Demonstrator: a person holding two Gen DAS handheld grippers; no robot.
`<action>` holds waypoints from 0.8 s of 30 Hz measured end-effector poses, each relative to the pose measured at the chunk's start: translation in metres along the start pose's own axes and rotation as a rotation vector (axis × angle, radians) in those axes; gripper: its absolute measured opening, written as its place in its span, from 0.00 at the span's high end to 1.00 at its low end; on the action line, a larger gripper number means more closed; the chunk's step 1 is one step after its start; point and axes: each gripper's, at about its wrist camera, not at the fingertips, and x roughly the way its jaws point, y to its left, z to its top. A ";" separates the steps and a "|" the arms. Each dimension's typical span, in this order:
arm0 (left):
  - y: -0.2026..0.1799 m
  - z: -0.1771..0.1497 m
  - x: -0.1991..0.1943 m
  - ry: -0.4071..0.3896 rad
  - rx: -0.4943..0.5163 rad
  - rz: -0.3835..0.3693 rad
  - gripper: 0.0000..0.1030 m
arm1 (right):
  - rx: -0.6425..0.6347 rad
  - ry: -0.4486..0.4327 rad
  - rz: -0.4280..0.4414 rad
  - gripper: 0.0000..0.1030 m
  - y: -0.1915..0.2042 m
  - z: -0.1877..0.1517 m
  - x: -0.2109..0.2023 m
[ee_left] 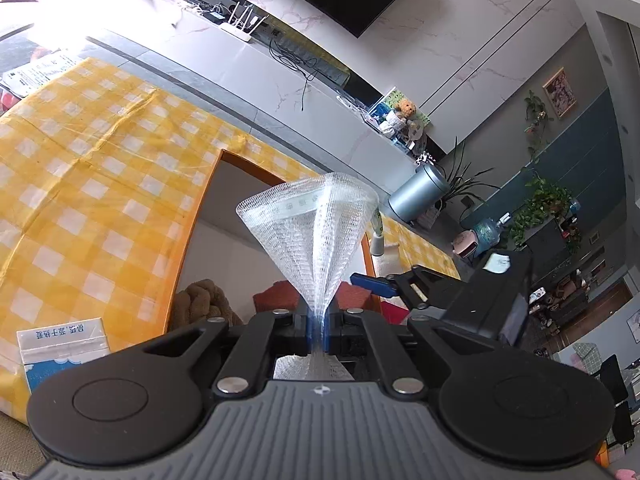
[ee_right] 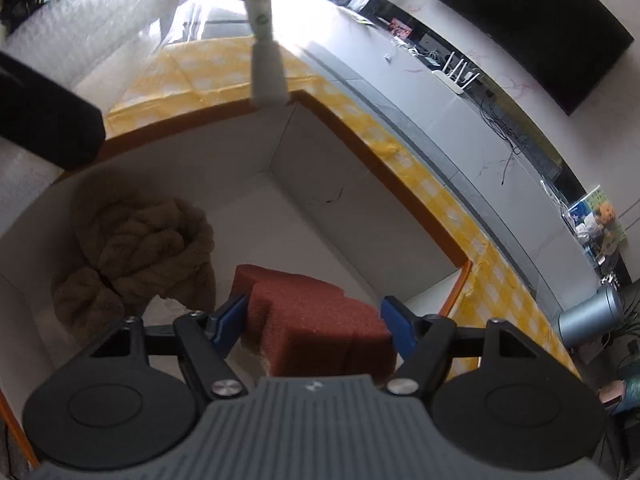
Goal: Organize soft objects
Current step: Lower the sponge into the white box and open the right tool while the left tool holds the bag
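My left gripper (ee_left: 319, 328) is shut on a white mesh net sleeve (ee_left: 308, 224), which fans out upward from the pinch. It hangs over the open white box (ee_left: 224, 208) with an orange rim. My right gripper (ee_right: 312, 320) points down into that box (ee_right: 352, 216), its blue pads pressed on both sides of a red-brown sponge (ee_right: 312, 308). A brown plush cloth (ee_right: 136, 248) lies bunched in the box's left part. In the left wrist view the sponge (ee_left: 276, 294) and the plush cloth (ee_left: 200, 304) show behind the net, and one blue finger (ee_left: 372, 284) of the right gripper reaches in from the right.
The box sits on a yellow checked tablecloth (ee_left: 88, 184). A printed packet (ee_left: 64, 352) lies on the cloth at the near left. A white tube-like object (ee_right: 266, 76) stands at the box's far corner. A grey metal canister (ee_right: 592, 316) stands past the table's right end.
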 end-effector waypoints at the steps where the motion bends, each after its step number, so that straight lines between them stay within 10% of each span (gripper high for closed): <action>1: 0.001 0.001 0.000 -0.001 -0.004 -0.001 0.96 | -0.015 0.011 0.018 0.30 0.000 0.000 0.006; 15: 0.002 0.000 0.007 0.025 0.019 0.037 0.96 | -0.144 0.164 0.064 0.26 0.004 0.005 0.052; 18: 0.004 0.000 0.007 0.025 0.006 0.044 0.94 | -0.161 0.118 0.037 0.06 0.005 0.007 0.043; 24: 0.010 0.002 0.000 0.000 -0.025 0.051 0.92 | -0.148 0.028 -0.010 0.02 -0.001 0.001 0.019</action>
